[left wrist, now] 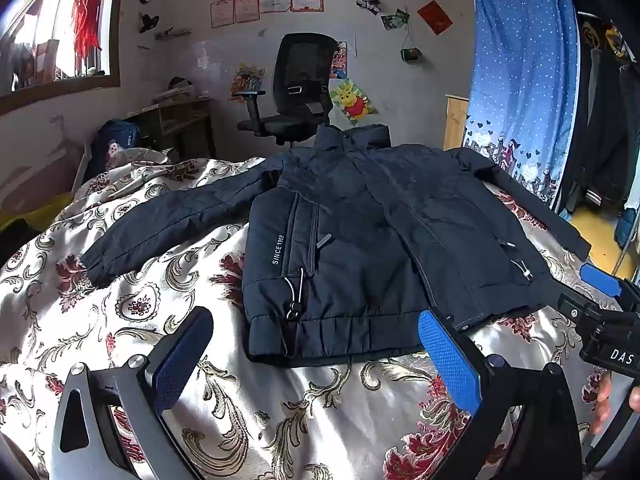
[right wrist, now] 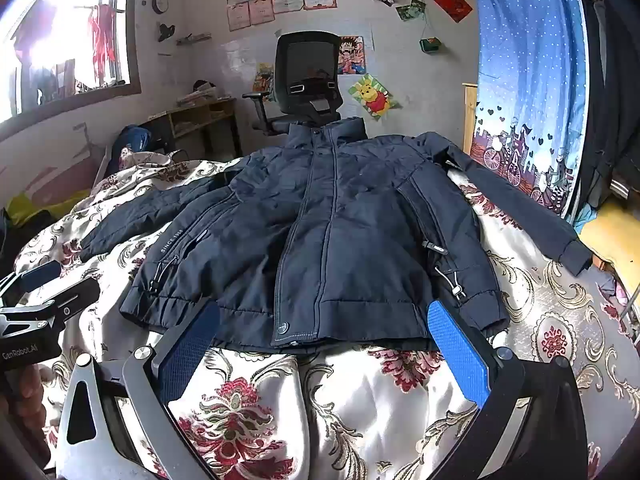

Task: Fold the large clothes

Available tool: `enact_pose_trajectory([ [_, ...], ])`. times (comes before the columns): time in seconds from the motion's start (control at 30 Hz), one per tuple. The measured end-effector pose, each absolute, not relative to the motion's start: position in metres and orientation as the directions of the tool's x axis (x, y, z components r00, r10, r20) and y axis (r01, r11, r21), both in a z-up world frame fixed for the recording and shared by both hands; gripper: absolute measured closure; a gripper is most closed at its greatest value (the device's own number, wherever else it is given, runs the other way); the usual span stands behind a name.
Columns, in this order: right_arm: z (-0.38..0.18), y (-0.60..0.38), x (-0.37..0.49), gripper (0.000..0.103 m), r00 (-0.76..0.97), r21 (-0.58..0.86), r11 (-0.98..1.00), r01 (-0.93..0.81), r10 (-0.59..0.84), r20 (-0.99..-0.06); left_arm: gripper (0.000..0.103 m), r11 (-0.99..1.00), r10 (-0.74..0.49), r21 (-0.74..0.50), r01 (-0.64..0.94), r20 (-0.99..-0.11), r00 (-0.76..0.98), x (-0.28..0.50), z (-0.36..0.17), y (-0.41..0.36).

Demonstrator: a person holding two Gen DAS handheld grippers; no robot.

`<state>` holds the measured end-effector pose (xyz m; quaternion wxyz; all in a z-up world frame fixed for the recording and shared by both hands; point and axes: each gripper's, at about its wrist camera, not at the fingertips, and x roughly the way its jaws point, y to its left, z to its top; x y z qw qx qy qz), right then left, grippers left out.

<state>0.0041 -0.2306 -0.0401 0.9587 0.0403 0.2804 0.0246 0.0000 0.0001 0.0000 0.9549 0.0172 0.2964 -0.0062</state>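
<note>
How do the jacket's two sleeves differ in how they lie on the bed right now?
The left-hand sleeve rests wholly on the floral bedspread, angled toward the near left; the right-hand sleeve stretches straight out to the bed's right edge by the blue curtain. The left-hand sleeve looks rumpled and its cuff is hard to make out; the right-hand sleeve is smoother, with a clear ribbed cuff. Both are dark navy, spread away from the jacket, unfolded.
</note>
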Motion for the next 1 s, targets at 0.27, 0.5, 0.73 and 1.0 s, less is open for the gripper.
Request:
enact_pose_trajectory([
  [0.27, -0.0404, -0.2310, 0.0041, 0.001, 0.840, 0.094, 0.995, -0.026, 0.073, -0.538, 0.000, 0.999, -0.002, 0.030, 0.022, -0.565, 0.825, 0.0009, 0.0002, -0.0001],
  [0.5, -0.0412, -0.2310, 0.0043, 0.001, 0.840, 0.095, 0.995, -0.025, 0.072, -0.538, 0.000, 0.999, -0.003, 0.029, 0.023, -0.565, 0.825, 0.0000, 0.0001, 0.0000],
  [0.73, -0.0416, -0.2309, 0.0043, 0.001, 0.839, 0.096, 0.995, -0.024, 0.073, -0.539, 0.000, 0.999, -0.007, 0.027, 0.027, -0.562, 0.827, -0.0006, 0.0009, -0.0011],
  [1.0, -0.0419, -0.2308, 0.0041, 0.001, 0.839, 0.097, 0.995, -0.025, 0.074, -0.539, 0.000, 0.999, -0.023, 0.019, 0.041, -0.560, 0.828, -0.0026, 0.0012, -0.0030],
])
